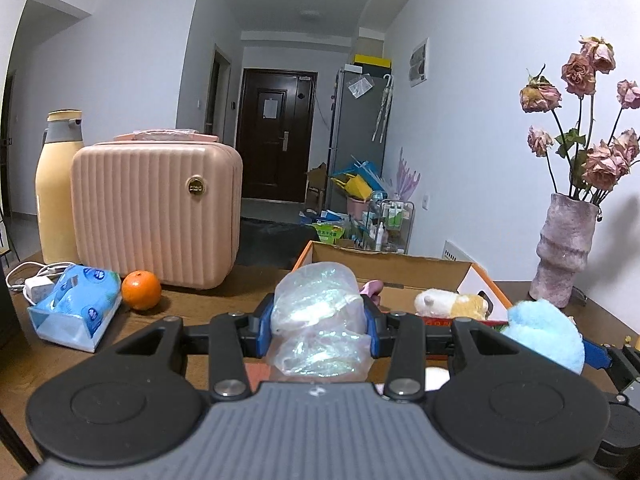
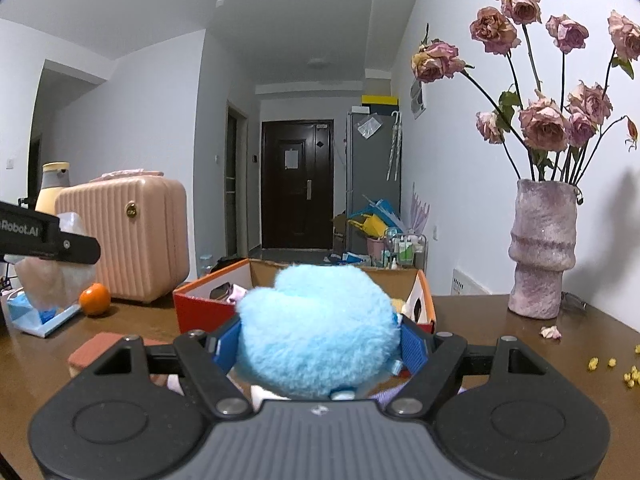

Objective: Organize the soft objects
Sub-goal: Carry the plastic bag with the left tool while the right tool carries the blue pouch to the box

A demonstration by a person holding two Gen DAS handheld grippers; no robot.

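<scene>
Fluffy sky-blue plush toy [image 2: 316, 328], crinkly clear bag [image 1: 320, 320]

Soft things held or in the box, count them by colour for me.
Blue: 1, the fluffy blue plush in the right gripper
Clear iridescent: 1, the crinkly bag in the left gripper
White and yellow: 1, the plush toy in the cardboard box
Total: 3

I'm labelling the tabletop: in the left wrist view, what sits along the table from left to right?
White charger → tissue pack → orange → clear plastic bag in the left gripper → blue plush → vase.
</scene>
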